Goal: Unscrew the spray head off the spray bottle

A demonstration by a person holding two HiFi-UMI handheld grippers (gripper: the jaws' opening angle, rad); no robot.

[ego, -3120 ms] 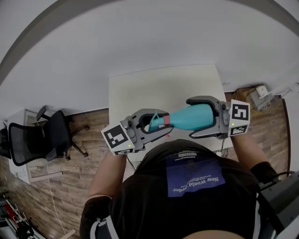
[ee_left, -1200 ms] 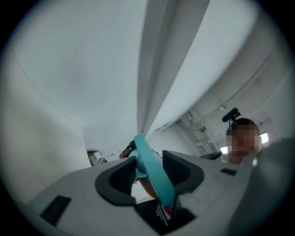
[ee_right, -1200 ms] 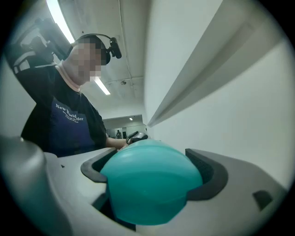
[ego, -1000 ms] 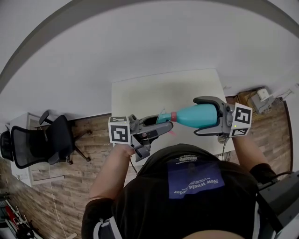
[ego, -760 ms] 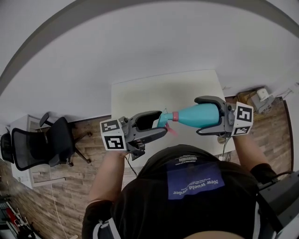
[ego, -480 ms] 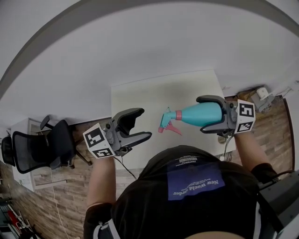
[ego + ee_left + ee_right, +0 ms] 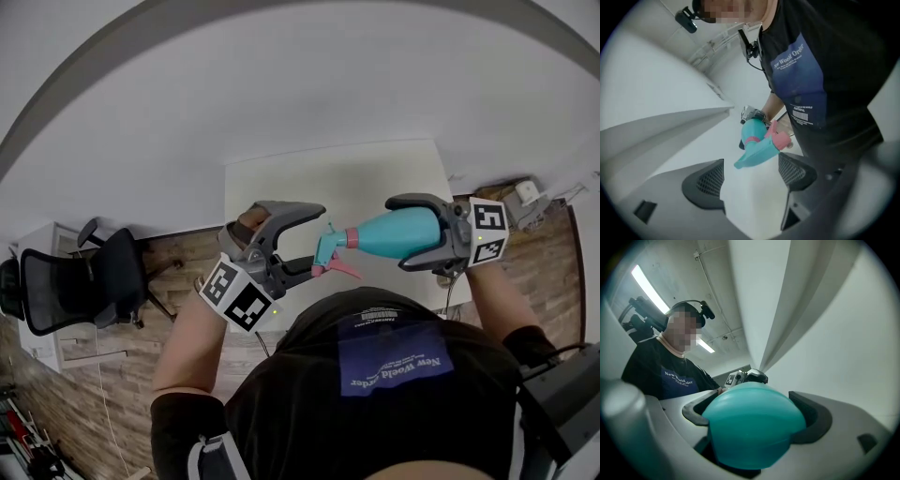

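Now right gripper [image 7: 401, 234] fingers pinch the spray bottle [image 7: 380, 234] level as anchor; left gripper [image 7: 315, 238] fingers, just opened wide, flank the spray head [image 7: 325, 251] untouched, likely lining up a twist.

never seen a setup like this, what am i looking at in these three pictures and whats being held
No robot here: a person holds a two-jaw gripper in each hand. The cube with black and white squares on each is part of it. The head view comes from a camera on the person's head, looking steeply down at a white table; nothing lies on the part I can see. The other two pictures come from cameras riding on the grippers, looking along their jaws. The right gripper is clamped on the round body of a teal spray bottle, held level above the table. The left gripper has just been opening its jaws; they stand wide apart, with the bottle's teal and pink spray head right at their tips, not gripped.
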